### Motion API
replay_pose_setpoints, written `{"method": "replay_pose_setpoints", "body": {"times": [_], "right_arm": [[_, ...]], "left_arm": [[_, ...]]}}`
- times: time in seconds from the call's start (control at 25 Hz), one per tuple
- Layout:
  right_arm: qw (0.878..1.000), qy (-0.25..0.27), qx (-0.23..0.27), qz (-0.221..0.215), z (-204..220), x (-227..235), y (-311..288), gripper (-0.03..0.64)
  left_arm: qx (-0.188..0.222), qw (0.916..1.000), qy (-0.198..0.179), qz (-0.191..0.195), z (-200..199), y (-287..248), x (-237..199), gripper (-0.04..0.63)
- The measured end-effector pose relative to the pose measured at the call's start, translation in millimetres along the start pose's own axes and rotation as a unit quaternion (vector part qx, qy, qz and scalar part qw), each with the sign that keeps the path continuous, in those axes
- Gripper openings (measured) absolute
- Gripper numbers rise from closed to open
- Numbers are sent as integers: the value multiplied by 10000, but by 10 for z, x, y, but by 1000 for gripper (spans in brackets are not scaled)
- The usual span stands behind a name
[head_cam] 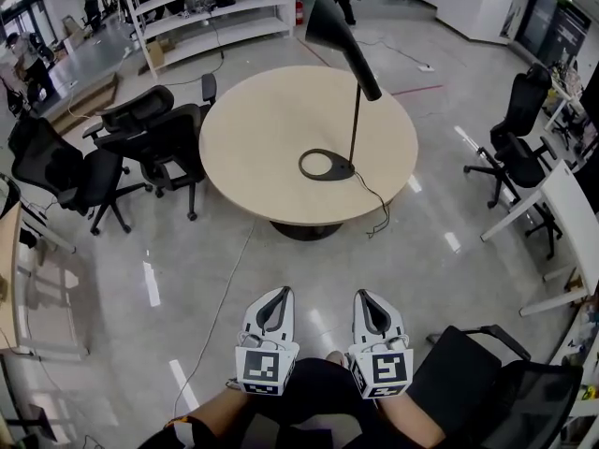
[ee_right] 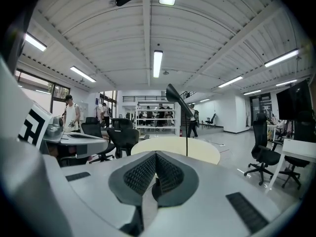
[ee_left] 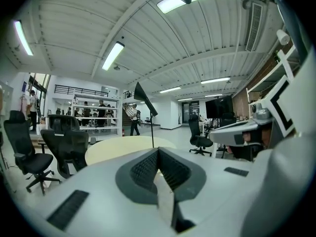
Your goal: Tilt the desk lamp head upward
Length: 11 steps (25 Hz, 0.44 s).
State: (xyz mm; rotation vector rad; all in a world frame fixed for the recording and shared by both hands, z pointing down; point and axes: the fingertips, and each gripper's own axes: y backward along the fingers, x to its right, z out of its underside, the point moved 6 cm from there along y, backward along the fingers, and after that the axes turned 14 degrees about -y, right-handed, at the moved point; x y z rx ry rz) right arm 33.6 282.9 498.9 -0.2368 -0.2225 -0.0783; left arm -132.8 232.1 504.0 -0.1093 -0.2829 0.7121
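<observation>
Black desk lamp on round table (head_cam: 253,138): ring base (head_cam: 328,165) near front edge, thin stem upright, cone lamp head (head_cam: 339,37) slanted, wide end high, narrow end low.

Whether that slant counts as tilted up: cannot tell.

Left gripper (head_cam: 277,294) and right gripper (head_cam: 367,296) side by side, low, close to person's body, well apart from table. Likely a standoff, lamp out of reach; fits walk-in or step-back alike.

Both pointed at lamp. Both pairs of jaws pressed together, nothing between, touching nothing.
</observation>
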Motion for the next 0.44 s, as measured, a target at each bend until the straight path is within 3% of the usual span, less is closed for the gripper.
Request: {"method": "replay_pose_setpoints", "body": {"times": [0.44], "right_arm": [[9999, 27, 27, -159, -44, -56, -27, 9]], "left_arm": [[-31, 9999, 7, -116, -21, 90, -27, 48]]}}
